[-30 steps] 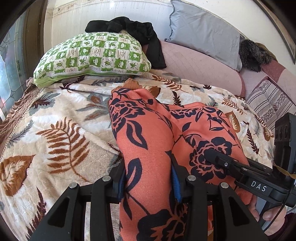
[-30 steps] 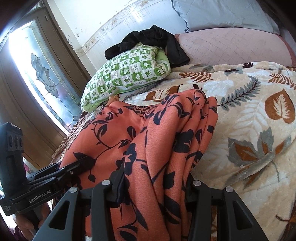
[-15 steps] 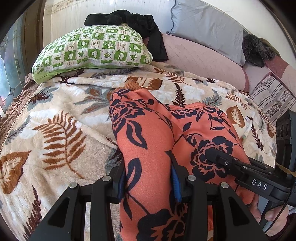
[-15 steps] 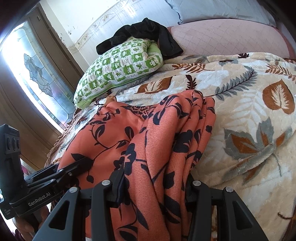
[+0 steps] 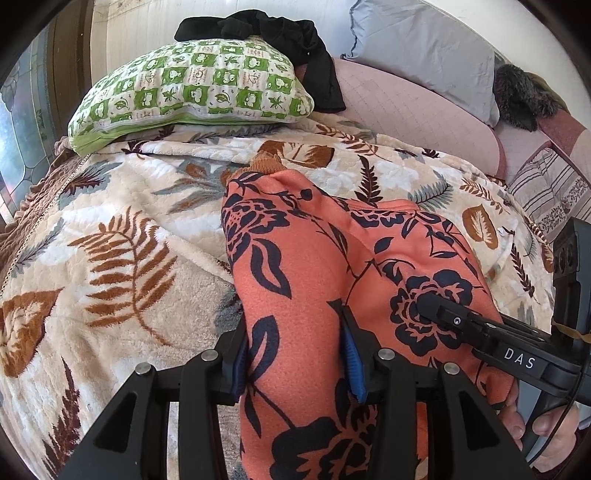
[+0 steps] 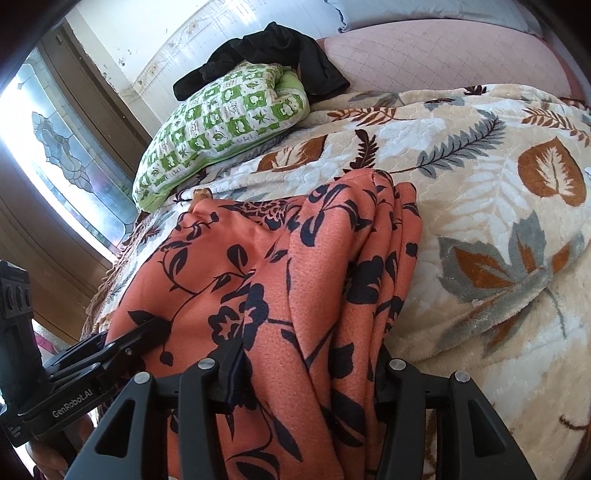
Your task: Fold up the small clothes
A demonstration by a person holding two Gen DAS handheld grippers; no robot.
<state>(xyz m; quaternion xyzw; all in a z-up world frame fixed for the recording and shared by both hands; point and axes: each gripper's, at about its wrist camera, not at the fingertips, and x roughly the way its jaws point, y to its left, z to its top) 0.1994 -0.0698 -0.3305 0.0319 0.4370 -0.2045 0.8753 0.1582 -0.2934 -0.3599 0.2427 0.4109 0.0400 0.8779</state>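
Note:
An orange garment with a dark floral print (image 5: 317, 258) lies bunched on the leaf-patterned blanket (image 5: 122, 236); it also shows in the right wrist view (image 6: 258, 280). My left gripper (image 5: 295, 354) is shut on a thick fold of its near edge. My right gripper (image 6: 310, 365) is shut on several stacked layers of the same garment. The right gripper also shows at the right of the left wrist view (image 5: 436, 306), and the left gripper at the left of the right wrist view (image 6: 147, 328). A tan cuff (image 5: 266, 162) pokes out at the garment's far end.
A green checked pillow (image 5: 195, 92) lies at the head of the bed with a black garment (image 5: 280, 33) draped over it. A grey pillow (image 5: 424, 51) and a pink quilted cushion (image 5: 406, 114) lie behind. A stained-glass door (image 6: 62, 147) stands on the left.
Both grippers, still holding the garment, have moved a little toward the pillows. The garment's fold has stayed the same.

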